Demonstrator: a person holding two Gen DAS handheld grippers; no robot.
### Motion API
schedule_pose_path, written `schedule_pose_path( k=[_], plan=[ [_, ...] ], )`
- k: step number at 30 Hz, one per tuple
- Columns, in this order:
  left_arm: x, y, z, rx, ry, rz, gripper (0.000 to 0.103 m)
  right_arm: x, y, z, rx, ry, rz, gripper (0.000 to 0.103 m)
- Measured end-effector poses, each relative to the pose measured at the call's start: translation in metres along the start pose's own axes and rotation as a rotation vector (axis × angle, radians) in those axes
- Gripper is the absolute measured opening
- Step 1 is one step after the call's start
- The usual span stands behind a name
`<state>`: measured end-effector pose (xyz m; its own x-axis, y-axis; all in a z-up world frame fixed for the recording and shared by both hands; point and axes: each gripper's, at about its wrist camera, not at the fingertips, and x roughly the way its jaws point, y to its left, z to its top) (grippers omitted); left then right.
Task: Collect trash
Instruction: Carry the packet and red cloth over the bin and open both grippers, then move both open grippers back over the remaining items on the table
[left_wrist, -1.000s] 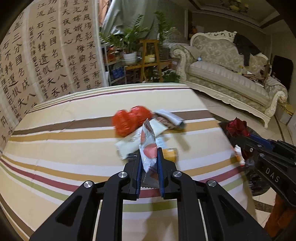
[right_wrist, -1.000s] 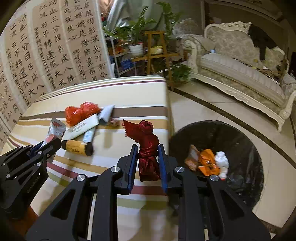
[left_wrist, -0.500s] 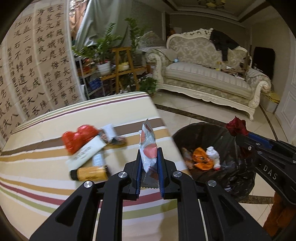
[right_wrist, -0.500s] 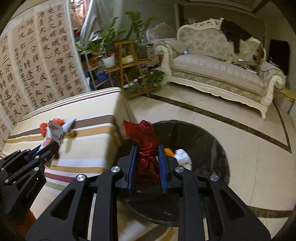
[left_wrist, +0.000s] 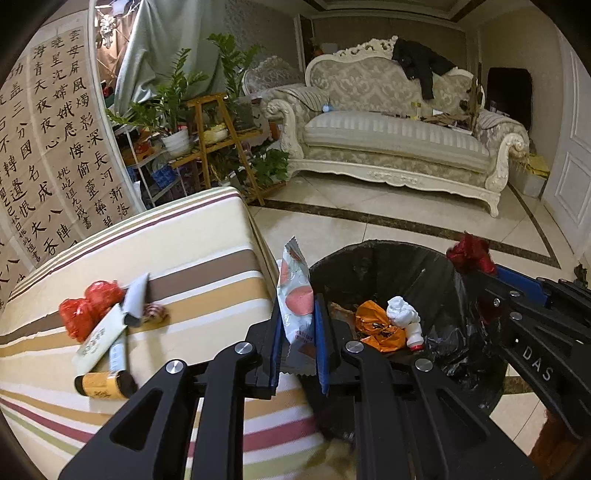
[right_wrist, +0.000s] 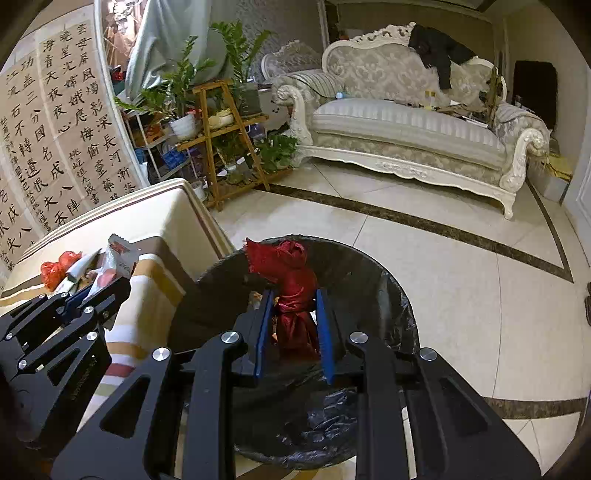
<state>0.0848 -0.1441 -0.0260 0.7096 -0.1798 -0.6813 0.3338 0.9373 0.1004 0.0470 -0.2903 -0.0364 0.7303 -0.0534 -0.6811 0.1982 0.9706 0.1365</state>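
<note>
Trash, light and crinkly: I judge my left hand-held gripper (left_wrist: 298, 334), opening around the snack wrapper (left_wrist: 295, 295) mid-frame, and right hand-held gripper (right_wrist: 293, 325), pinching a soft red bundle (right_wrist: 291, 288), sit above the bin (right_wrist: 369, 266).

Landmark: trash bin (left_wrist: 436, 273), on the floor just right of the table (left_wrist: 207, 251).
In the bin: crumpled wrapper (left_wrist: 380, 326), wad of tissue (left_wrist: 402, 310), small bottle (left_wrist: 414, 334).
At its left rim: snack packet (left_wrist: 297, 295).
Above its opening: cloth bundle (right_wrist: 293, 280).
Left, on the table: plastic bag (left_wrist: 86, 308), box (left_wrist: 99, 338), tube (left_wrist: 118, 352), bottle (left_wrist: 105, 384).
Behind: plant stand (left_wrist: 221, 147), sofa (left_wrist: 399, 136).
</note>
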Motion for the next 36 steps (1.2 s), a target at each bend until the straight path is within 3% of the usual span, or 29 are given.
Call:
schedule_pose_path(
  k=[2,5,10,16,22,36],
  plan=[
    [0.005,0.000,0.000,-0.003,0.017,0.002,0.025,0.004,-0.003,0.001,0.009,0.004,-0.004,0.031],
    [0.008,0.002,-0.002,-0.015,0.027,0.012,0.051,0.007,-0.006,0.001,0.019,0.002,-0.010,0.046],
    [0.006,0.005,-0.002,-0.027,0.027,0.023,0.064,0.008,-0.005,0.000,0.021,0.002,-0.020,0.048],
    [-0.002,0.018,-0.008,-0.049,0.031,0.045,0.069,0.004,-0.001,-0.001,0.018,-0.002,-0.009,0.057],
    [-0.010,0.039,-0.014,-0.083,0.038,0.084,0.069,0.001,0.017,-0.002,-0.003,0.004,0.026,0.057],
    [-0.038,0.116,-0.052,-0.216,0.072,0.208,0.069,0.003,0.099,-0.006,-0.130,0.029,0.153,0.058]
  ],
)
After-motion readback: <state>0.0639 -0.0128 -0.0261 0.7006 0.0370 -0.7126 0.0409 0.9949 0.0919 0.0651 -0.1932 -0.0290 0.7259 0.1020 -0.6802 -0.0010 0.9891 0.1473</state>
